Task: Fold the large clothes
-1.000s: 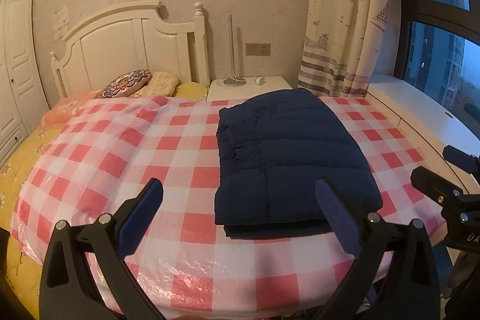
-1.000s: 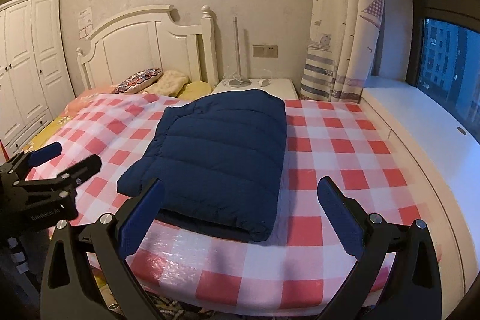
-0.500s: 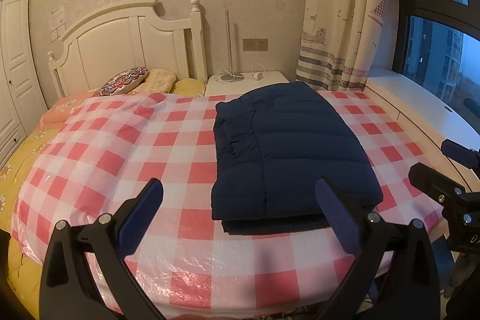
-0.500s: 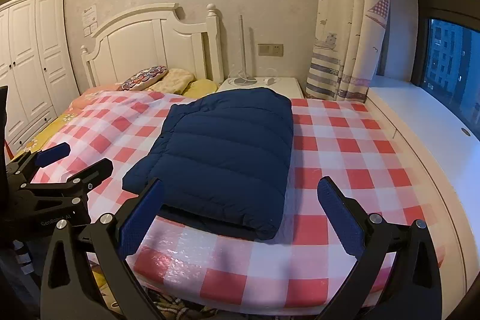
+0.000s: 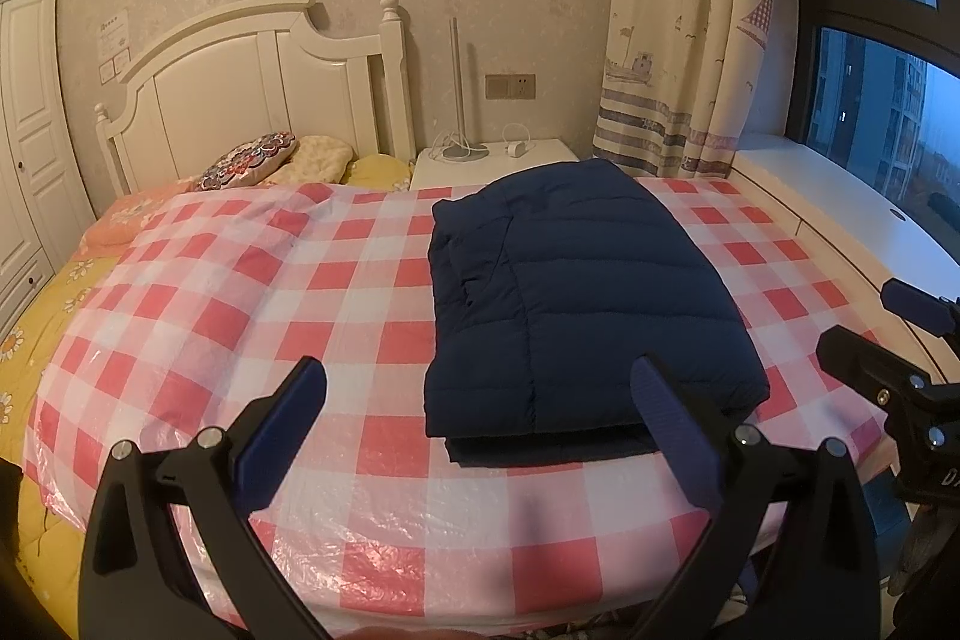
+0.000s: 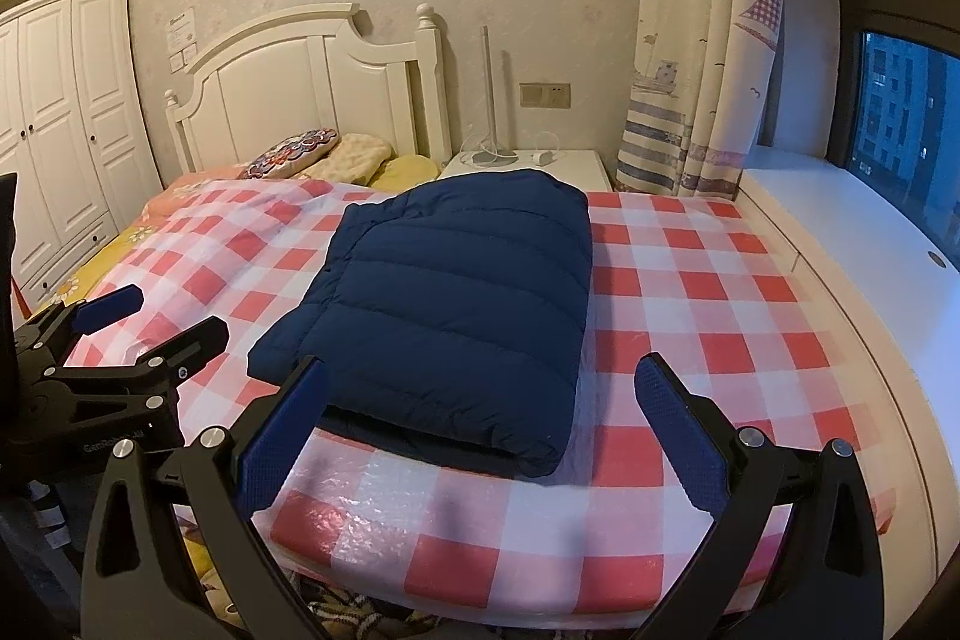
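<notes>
A navy puffer jacket [image 5: 576,292] lies folded into a thick rectangle on the red-and-white checked cover [image 5: 240,316] of the bed. In the right wrist view the jacket [image 6: 456,304] sits left of centre. My left gripper [image 5: 480,400] hangs open above the near edge of the bed, apart from the jacket, nothing between its fingers. My right gripper [image 6: 480,394] is open too, held back from the jacket's near fold. Each gripper shows in the other's view: the right gripper [image 5: 888,334] at the right edge, the left gripper [image 6: 144,322] at the left.
A white headboard [image 5: 240,94] and pillows [image 5: 252,157] stand at the far end. A white nightstand [image 5: 498,157] with a lamp pole is beyond the jacket. A curtain [image 5: 684,40], a window and a white ledge [image 5: 840,202] run along the right. A white wardrobe [image 6: 66,118] is left.
Both grippers have drawn back and risen slightly from the bed; the jacket looks a little farther away and lies unmoved. Both stay open.
</notes>
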